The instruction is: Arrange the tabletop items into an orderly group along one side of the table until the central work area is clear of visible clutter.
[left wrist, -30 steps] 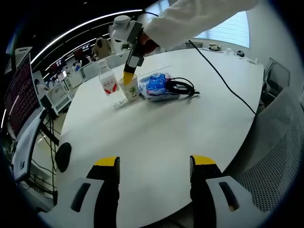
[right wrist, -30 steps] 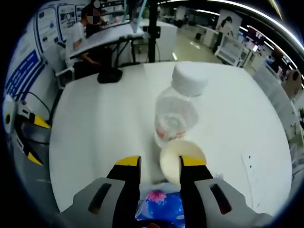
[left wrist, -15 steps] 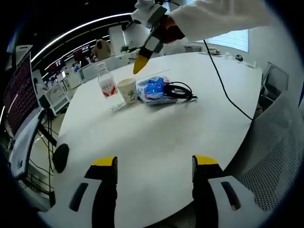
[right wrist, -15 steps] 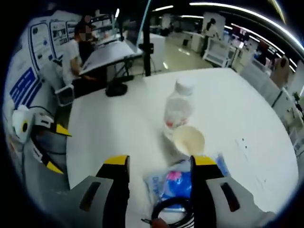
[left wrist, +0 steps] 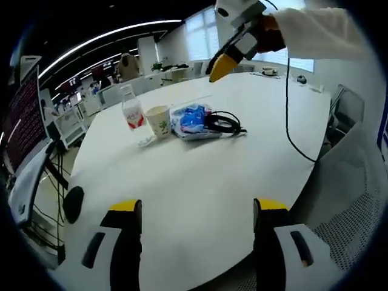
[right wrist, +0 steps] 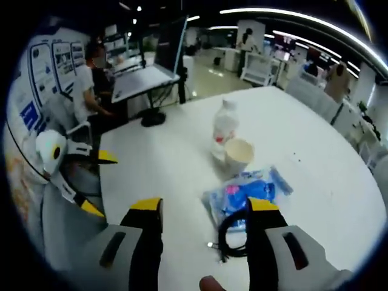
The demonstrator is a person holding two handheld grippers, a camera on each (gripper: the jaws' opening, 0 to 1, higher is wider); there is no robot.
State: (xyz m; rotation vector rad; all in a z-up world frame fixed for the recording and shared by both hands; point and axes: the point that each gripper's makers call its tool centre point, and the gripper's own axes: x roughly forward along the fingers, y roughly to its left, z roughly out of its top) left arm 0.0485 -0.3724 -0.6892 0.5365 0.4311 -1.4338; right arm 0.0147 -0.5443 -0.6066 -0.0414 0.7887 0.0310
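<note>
A clear bottle (left wrist: 132,112) with a red label, a paper cup (left wrist: 159,121), a blue packet (left wrist: 191,119) and a coiled black cable (left wrist: 225,123) sit close together on the white round table (left wrist: 200,176). My left gripper (left wrist: 198,209) stands open and empty near the table's edge, far from them. In the left gripper view my right gripper (left wrist: 223,64) hangs above and beyond the group. In the right gripper view, my right gripper (right wrist: 205,209) is open and empty, above the cable (right wrist: 233,233), with the packet (right wrist: 248,191), cup (right wrist: 239,154) and bottle (right wrist: 225,129) ahead.
A thin black cord (left wrist: 290,115) trails from the right hand across the table to its edge. A mesh chair (left wrist: 351,200) stands at the right. A person (right wrist: 91,91) sits at another desk beyond the table. The left gripper (right wrist: 73,176) shows at the table's near side.
My right gripper has opened wide and drawn up and back from the cup, which stays standing by the bottle. The left gripper has barely moved.
</note>
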